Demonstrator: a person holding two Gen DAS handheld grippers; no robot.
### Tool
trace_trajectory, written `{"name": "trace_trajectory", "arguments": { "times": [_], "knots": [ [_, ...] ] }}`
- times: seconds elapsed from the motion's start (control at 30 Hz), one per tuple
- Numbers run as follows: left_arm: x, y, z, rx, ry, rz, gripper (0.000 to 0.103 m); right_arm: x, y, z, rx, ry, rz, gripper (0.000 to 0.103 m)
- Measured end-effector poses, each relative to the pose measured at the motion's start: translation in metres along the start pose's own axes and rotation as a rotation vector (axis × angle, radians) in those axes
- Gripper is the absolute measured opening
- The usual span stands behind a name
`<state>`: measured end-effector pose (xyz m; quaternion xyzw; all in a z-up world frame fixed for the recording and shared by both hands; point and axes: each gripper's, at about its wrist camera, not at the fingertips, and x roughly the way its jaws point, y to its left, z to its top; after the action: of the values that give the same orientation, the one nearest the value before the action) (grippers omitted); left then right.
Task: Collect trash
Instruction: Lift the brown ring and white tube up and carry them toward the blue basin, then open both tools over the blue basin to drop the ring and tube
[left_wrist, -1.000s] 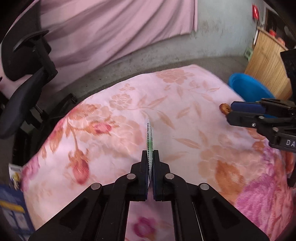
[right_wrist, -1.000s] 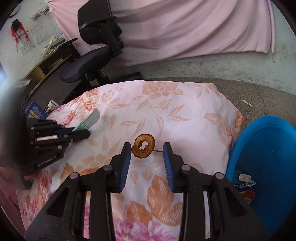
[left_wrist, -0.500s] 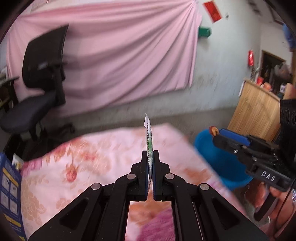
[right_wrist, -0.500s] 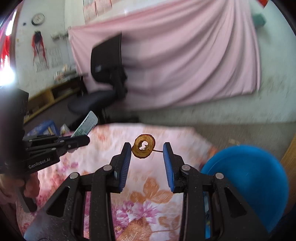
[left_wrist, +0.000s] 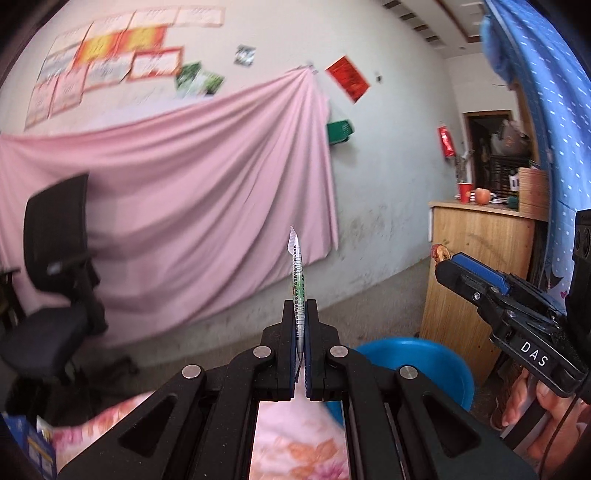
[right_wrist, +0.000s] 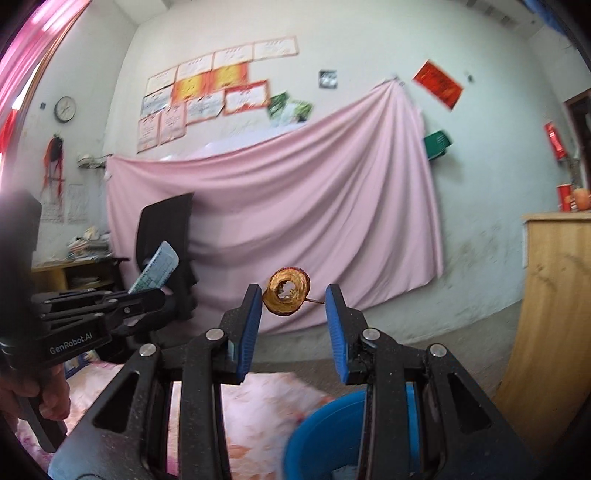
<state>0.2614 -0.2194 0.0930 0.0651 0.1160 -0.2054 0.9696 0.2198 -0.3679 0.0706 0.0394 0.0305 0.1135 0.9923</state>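
Both grippers now raised off the floral cloth (left_wrist: 295, 454): left gripper (left_wrist: 300, 317) pinching one wrapper (left_wrist: 297, 273), right gripper (right_wrist: 293, 308) pinching one apple core (right_wrist: 286, 291).

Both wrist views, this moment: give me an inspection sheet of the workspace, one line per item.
Surface: floral pink cloth low in frame, nothing seen lying on it.
Job's things: flat printed wrapper and ring-shaped fruit scrap, both held up in the air; blue tub below.
Clutter: blue packet at the cloth's left edge.
Grippers: left gripper shut on the wrapper; right gripper holds the scrap against its left pad, with a gap at the right pad.
Cables: thin wire by the right hand.
Surroundings: pink sheet on wall, office chair, wooden cabinet.
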Motion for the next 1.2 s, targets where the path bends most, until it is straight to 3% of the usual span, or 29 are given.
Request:
{"name": "trace_trajectory", "arguments": {
  "times": [0.27, 0.47, 0.93, 1.2],
  "knots": [
    [0.014, -0.046, 0.002, 0.087, -0.077, -0.081, 0.002, -0.020, -0.032, 0.001, 0.009, -0.020, -0.082, 0.058],
    [0.033, -0.080, -0.001, 0.114, -0.061, -0.134, 0.002, -0.031, -0.055, -0.004, 0.042, 0.001, -0.120, 0.058],
    [0.074, -0.093, -0.026, 0.086, 0.108, -0.160, 0.002, -0.021, -0.075, -0.015, 0.098, 0.082, -0.145, 0.058],
    [0.090, -0.093, -0.031, 0.062, 0.181, -0.166, 0.002, -0.002, -0.085, -0.029, 0.148, 0.186, -0.137, 0.058]
  ]
}}
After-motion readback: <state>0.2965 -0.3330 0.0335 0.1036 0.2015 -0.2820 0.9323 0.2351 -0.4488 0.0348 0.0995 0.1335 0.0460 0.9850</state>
